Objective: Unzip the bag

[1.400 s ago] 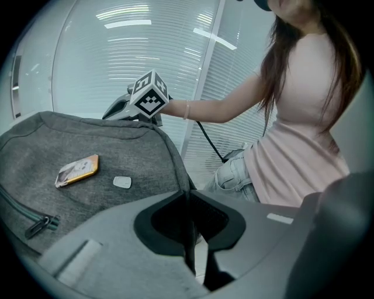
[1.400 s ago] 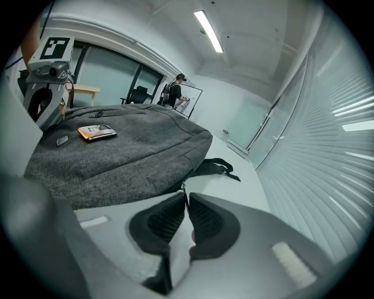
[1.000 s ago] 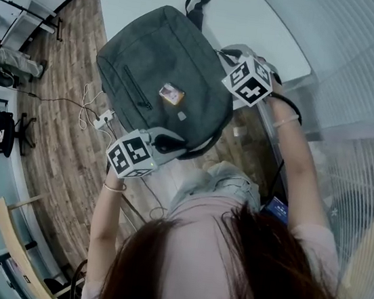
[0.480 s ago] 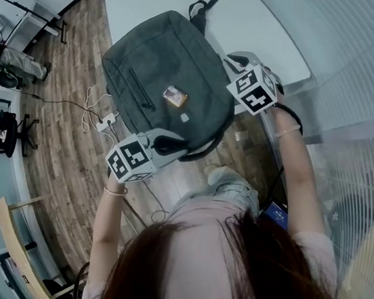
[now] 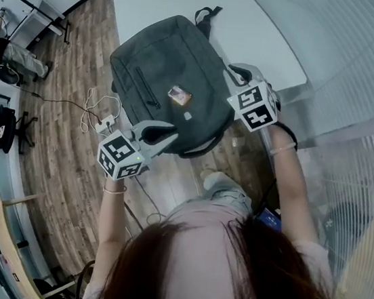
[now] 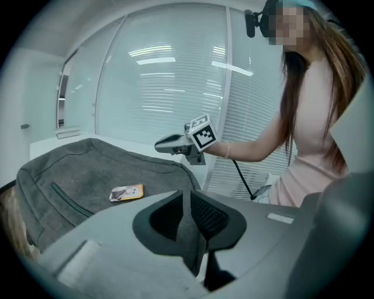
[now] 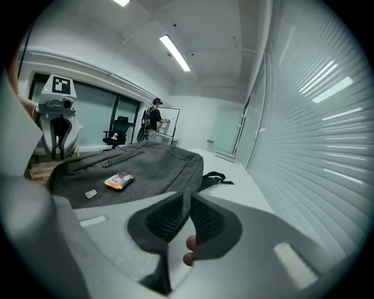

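Left gripper (image 5: 162,132) has drawn back off the bag (image 5: 164,60), jaws now parted; right gripper (image 5: 233,69) hovers closed. Soft, floppy-looking bag lies flat on the table (image 5: 257,31), best taken by its small zip pull (image 7: 108,164)

Bag (image 5: 162,80) on table (image 5: 257,31); card (image 5: 179,96) atop bag

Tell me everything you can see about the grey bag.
The bag is dark grey woven-looking fabric, lying flat, front up, on the white table. Its front zipper looks closed. An orange-edged label and a small grey tag sit on the front; a black strap trails from the far end. The left gripper has grey fabric showing between its jaws, grip uncertain; the shut right gripper is at the bag's side.
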`<state>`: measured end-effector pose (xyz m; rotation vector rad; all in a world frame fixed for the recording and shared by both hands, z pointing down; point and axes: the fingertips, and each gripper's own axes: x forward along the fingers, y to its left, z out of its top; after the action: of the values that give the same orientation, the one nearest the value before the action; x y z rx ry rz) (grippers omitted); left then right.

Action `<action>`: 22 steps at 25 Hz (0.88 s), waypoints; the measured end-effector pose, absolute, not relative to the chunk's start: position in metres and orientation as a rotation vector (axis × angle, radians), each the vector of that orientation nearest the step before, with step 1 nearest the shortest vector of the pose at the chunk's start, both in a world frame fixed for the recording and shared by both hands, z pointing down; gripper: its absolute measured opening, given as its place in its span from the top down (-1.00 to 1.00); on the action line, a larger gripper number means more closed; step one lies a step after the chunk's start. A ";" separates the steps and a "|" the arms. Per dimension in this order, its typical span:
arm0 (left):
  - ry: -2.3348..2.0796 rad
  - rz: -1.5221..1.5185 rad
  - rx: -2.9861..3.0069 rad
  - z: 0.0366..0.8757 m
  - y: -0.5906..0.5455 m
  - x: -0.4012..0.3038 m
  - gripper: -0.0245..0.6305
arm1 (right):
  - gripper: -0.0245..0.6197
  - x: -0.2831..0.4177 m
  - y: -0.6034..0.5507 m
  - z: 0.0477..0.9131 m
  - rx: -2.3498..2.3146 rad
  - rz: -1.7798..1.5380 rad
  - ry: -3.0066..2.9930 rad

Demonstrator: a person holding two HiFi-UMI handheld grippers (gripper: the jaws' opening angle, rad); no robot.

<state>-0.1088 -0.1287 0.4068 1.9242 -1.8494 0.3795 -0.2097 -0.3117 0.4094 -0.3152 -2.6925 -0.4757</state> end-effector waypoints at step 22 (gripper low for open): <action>-2.470 0.036 1.552 0.324 -0.083 -0.127 0.89 | 0.91 -0.130 -0.216 0.334 -0.204 -0.365 -2.944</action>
<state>-0.1271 -0.0830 0.3243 1.5518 -2.4704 0.0362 -0.1299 -0.2156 0.3339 -0.2040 -2.9444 -0.3652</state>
